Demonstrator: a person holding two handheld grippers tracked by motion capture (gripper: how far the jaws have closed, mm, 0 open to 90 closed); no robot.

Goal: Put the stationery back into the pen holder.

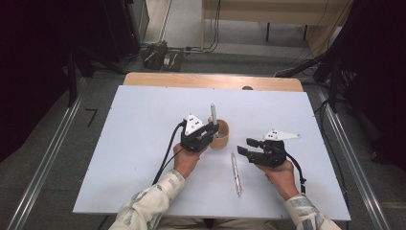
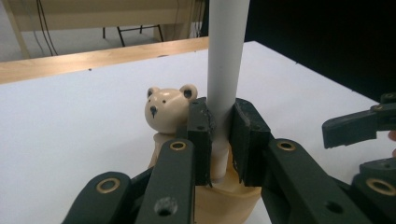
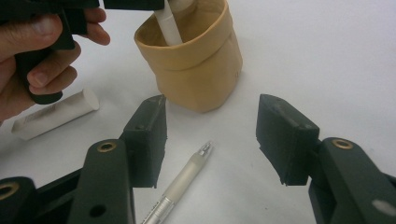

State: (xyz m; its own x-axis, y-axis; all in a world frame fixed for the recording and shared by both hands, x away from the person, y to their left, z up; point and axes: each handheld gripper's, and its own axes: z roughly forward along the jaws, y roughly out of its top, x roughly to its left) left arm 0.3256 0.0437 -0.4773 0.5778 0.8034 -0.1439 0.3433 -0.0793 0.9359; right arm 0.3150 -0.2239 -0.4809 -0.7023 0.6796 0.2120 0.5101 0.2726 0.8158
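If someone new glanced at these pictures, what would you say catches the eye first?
Probably the left tool, shut on an upright white pen whose lower end sits in a tan cup mid-table, with a little bear figure on the cup. Next, the right tool open beside a clear pen lying flat.

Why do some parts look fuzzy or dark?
Left gripper view: the pen and claw sit close up and look soft. Right gripper view: near pads blur slightly; the cup is sharper. High view: the table is bright, the corners black.
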